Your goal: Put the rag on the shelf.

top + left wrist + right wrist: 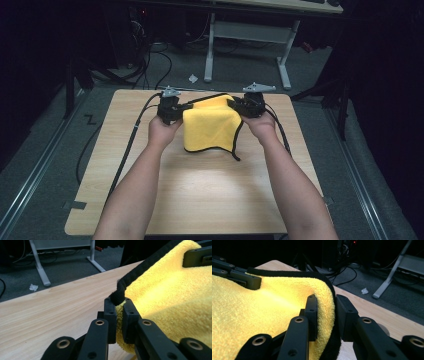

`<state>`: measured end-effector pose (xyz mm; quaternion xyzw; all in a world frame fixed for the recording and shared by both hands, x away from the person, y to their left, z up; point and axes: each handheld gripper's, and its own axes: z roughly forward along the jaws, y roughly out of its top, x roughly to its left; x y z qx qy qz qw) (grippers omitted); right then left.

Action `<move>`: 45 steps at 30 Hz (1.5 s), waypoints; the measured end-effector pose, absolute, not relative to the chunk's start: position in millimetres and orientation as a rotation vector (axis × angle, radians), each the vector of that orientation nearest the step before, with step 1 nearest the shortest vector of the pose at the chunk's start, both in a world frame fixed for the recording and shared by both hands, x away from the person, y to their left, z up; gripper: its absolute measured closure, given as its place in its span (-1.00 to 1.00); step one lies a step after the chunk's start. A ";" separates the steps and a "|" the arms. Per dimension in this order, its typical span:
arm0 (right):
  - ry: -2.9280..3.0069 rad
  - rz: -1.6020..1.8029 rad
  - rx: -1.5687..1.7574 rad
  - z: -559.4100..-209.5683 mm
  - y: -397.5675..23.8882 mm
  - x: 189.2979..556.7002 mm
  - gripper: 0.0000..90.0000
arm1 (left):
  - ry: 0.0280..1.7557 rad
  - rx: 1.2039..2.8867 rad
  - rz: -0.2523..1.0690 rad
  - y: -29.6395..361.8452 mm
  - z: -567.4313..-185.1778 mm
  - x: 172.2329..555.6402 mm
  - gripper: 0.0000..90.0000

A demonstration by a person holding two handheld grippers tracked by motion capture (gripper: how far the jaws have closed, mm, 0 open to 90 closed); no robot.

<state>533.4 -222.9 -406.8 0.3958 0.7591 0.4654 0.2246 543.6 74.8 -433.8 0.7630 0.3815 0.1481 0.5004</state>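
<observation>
Both tools hold the yellow cloth [209, 127] up over the counter [200, 195]. Left tool [119, 305] is clamped on the black hem; right tool's [325, 305] jaws stand apart around the edge. It looks like a lay-down step: next, lower it flat.

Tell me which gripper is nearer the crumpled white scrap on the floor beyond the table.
Left. The left gripper holds the yellow cloth almost straight below the scrap in the high view; the right gripper sits farther along the cloth's top edge.

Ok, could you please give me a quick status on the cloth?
Left gripper shut on cloth edge. Right gripper loosening, edge between jaws. Cloth draped on table. Nothing in the way.
</observation>
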 end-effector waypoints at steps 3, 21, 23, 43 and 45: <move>2.100 1.289 1.121 -409.4 -223.8 534.0 0.59 | 0.918 1.852 0.328 76.7 -440.1 542.8 0.87; 1.969 1.268 1.211 -416.0 -235.7 530.9 0.19 | 0.942 1.844 0.279 81.6 -456.9 532.6 0.73; 1.958 1.260 1.227 -416.0 -238.2 530.6 0.16 | 0.954 1.832 0.279 82.8 -458.1 532.3 0.65; 1.894 1.176 1.246 -424.3 -257.8 529.4 0.21 | 1.068 1.801 0.382 107.1 -459.7 531.2 0.27; 1.887 1.165 1.251 -425.5 -260.0 528.9 0.22 | 1.079 1.804 0.387 111.1 -461.2 531.0 0.26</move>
